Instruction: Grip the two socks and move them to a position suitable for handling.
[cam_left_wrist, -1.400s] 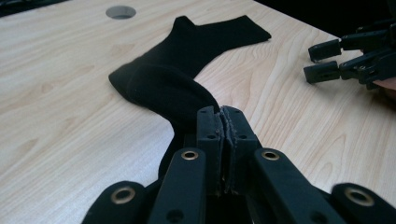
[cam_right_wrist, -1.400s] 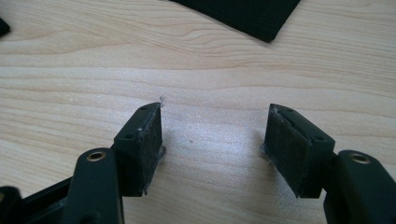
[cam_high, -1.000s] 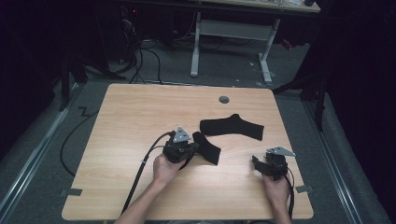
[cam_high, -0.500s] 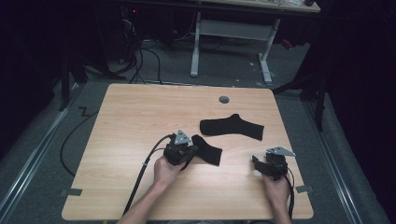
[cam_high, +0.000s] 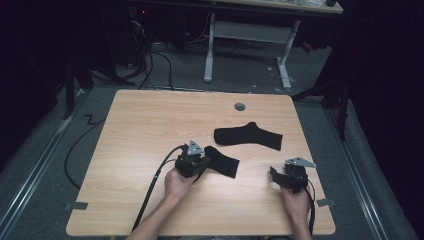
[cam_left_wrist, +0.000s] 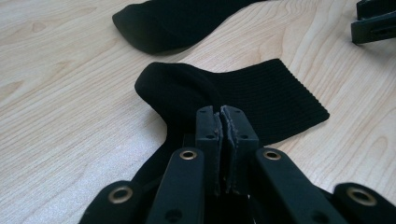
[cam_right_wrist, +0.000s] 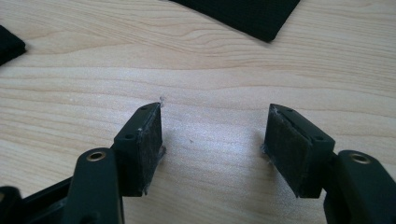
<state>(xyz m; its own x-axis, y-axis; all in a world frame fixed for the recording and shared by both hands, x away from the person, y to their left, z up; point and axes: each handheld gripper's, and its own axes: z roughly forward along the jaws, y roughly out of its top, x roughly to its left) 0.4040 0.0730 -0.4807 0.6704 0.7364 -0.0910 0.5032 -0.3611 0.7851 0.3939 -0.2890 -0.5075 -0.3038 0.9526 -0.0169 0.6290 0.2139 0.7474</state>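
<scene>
The near sock (cam_high: 223, 160) lies flat on the wooden table (cam_high: 150, 125), toward your side of the middle, its ribbed cuff (cam_left_wrist: 285, 93) spread out to the right of your left hand. Your left gripper (cam_left_wrist: 226, 122) has its jaws pressed together, pinching the dark cloth of this sock at the end nearest your hand; in the left gripper view the fabric bunches up just ahead of the closed pads. The second sock (cam_high: 248, 135) rests just beyond it, close to it but apart from it. Your right gripper (cam_right_wrist: 212, 133) sits low over bare wood near the table's right front, well apart from both socks, with its jaws spread wide and nothing between them.
</scene>
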